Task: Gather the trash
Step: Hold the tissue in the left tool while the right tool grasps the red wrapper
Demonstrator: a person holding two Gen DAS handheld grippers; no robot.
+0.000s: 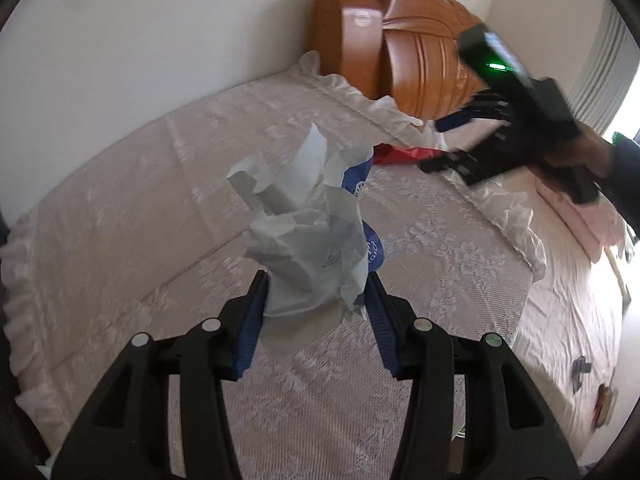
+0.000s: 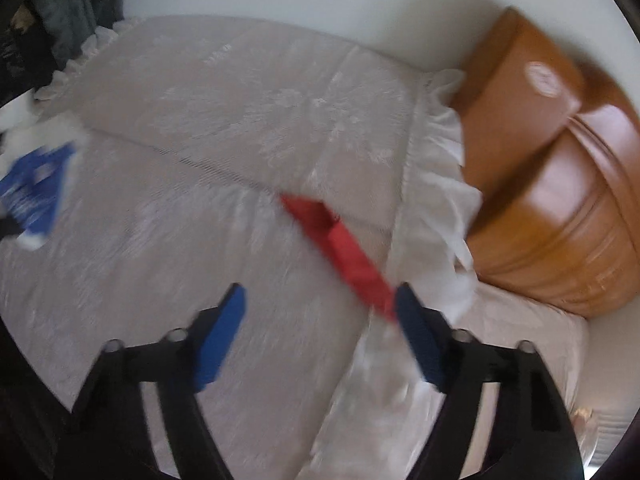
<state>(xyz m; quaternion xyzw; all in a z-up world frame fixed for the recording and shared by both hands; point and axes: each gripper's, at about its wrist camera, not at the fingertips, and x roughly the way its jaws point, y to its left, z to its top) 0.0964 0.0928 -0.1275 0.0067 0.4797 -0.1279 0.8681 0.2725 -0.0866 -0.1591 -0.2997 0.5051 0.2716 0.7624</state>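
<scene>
Two grippers are at work. A crumpled paper bag (image 1: 308, 240) is clamped between the pads of the left gripper (image 1: 316, 304) at lower centre, above the lace bedspread (image 1: 140, 200). The right gripper (image 2: 320, 312) stands open — a red wrapper (image 2: 340, 248), centre right by the ruffled pillow (image 2: 436, 184), is not yet pinched. Both pads should be lowered astride the wrapper's near end — frill excluded — before closing.

Crumpled matt paper wrapper (image 1: 308, 240), lacy cloth bedspread (image 1: 140, 200), glossy carved wooden headboard (image 1: 420, 60).
</scene>
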